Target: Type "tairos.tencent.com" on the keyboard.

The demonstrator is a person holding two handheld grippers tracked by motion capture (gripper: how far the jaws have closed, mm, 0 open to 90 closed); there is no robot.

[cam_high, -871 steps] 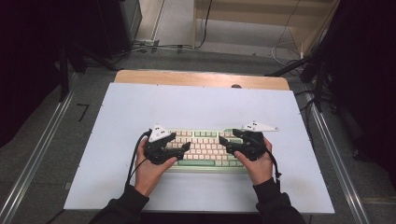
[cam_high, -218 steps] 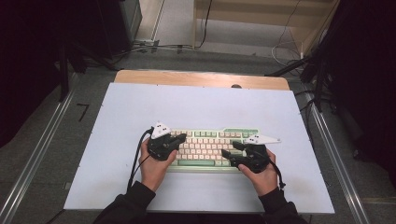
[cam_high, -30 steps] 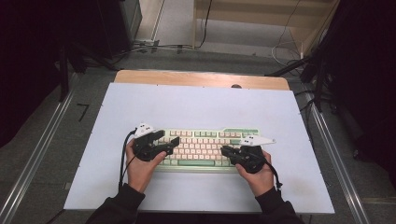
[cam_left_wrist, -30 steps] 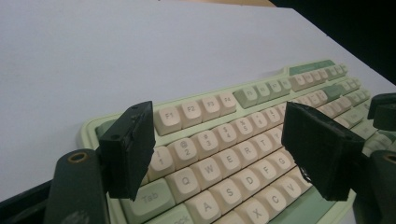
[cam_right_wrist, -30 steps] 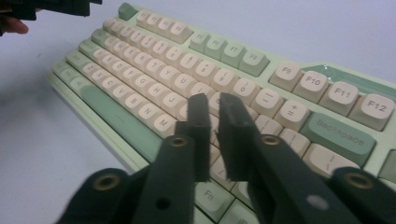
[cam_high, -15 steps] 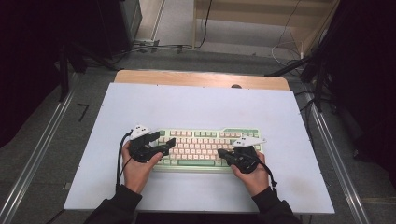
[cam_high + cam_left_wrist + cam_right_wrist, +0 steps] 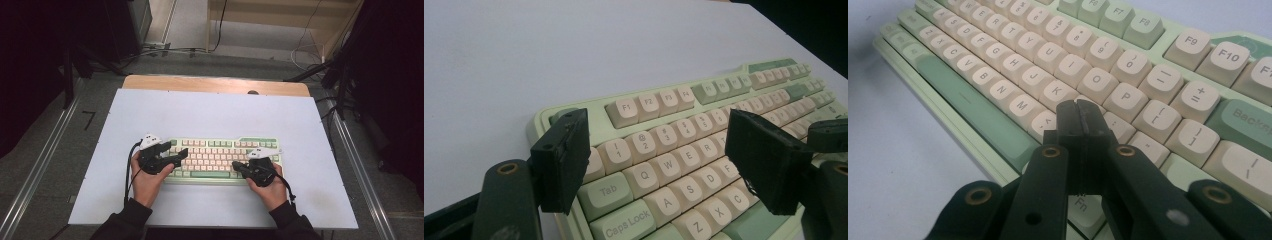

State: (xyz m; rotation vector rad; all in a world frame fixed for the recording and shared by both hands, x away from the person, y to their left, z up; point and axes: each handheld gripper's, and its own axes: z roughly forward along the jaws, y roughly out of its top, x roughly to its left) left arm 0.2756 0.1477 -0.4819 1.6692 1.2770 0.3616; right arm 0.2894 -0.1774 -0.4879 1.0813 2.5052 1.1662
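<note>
Showing on keyboard (image 7: 684, 165) keycaps: Tab, Caps Lock, perhaps Backspace.

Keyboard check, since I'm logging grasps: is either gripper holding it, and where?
Neither. The left gripper stands open over the keyboard; the right gripper is shut, empty, above its keys.
</note>
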